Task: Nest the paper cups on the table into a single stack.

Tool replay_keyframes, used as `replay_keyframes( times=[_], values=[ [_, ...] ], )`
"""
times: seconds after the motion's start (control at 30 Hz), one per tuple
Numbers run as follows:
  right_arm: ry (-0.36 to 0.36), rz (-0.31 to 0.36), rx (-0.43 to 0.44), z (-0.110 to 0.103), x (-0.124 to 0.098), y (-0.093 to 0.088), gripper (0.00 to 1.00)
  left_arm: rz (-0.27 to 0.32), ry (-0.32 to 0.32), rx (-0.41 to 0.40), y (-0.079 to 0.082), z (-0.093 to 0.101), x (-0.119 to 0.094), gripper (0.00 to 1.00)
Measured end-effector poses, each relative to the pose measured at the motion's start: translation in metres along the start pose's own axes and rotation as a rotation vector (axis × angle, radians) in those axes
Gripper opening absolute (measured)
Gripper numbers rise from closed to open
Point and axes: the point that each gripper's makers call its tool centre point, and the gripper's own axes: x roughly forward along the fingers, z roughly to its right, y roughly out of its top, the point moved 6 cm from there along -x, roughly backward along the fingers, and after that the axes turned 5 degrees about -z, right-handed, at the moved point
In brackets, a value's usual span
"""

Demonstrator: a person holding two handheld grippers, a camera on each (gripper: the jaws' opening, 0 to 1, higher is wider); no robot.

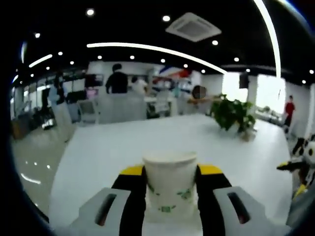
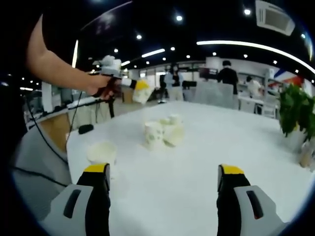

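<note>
A white paper cup (image 1: 170,189) with green print stands upright between the yellow-tipped jaws of my left gripper (image 1: 170,172), which is shut on it above the white table (image 1: 98,157). In the right gripper view a hand holds that left gripper (image 2: 141,87) high at the upper left, with the cup (image 2: 144,94) in it. My right gripper (image 2: 163,169) is open and holds nothing, low over the table (image 2: 197,196). Ahead of it a small cluster of paper cups (image 2: 165,130) stands mid-table. One more cup (image 2: 102,152) sits just beyond the left jaw.
A potted plant (image 2: 295,113) stands at the table's right side; it shows as the plant (image 1: 234,113) at the far edge in the left gripper view. A black cable (image 2: 44,140) hangs off the left edge. People and desks are far behind.
</note>
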Motion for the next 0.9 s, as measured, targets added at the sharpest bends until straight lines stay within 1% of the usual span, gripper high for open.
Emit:
replay_keyframes(
  times=[0.07, 0.13, 0.23, 0.3, 0.4, 0.5, 0.63, 0.7, 0.83, 0.9],
  values=[
    [0.002, 0.009, 0.024, 0.001, 0.000, 0.002, 0.90, 0.006, 0.000, 0.004, 0.002, 0.000, -0.001, 0.37],
    [0.005, 0.024, 0.038, 0.001, 0.000, 0.004, 0.92, 0.018, -0.013, 0.002, 0.004, 0.002, -0.003, 0.37],
    [0.025, 0.058, 0.056, 0.000, -0.001, 0.010, 0.96, 0.026, -0.021, 0.008, 0.005, 0.004, -0.005, 0.38],
    [0.042, 0.068, 0.058, -0.002, 0.000, 0.012, 1.00, 0.029, -0.021, 0.008, 0.005, 0.003, -0.008, 0.38],
    [0.054, 0.062, 0.039, -0.004, 0.001, 0.012, 1.00, 0.043, -0.025, -0.005, 0.006, 0.001, -0.010, 0.37],
    [0.056, 0.066, 0.039, -0.004, 0.001, 0.014, 1.00, 0.057, -0.035, -0.011, 0.008, 0.001, -0.012, 0.37],
    [0.046, 0.071, 0.034, -0.002, 0.001, 0.017, 1.00, 0.064, -0.036, -0.005, 0.010, 0.003, -0.013, 0.37],
    [0.043, 0.072, 0.032, -0.001, 0.000, 0.017, 1.00, 0.067, -0.022, 0.021, 0.011, 0.003, -0.014, 0.37],
    [0.034, 0.071, 0.024, 0.000, -0.003, 0.018, 1.00, 0.066, -0.034, 0.018, 0.009, 0.008, -0.016, 0.37],
    [0.033, 0.086, 0.014, 0.001, -0.004, 0.019, 1.00, 0.083, -0.048, 0.031, 0.010, 0.013, -0.016, 0.37]
  ],
)
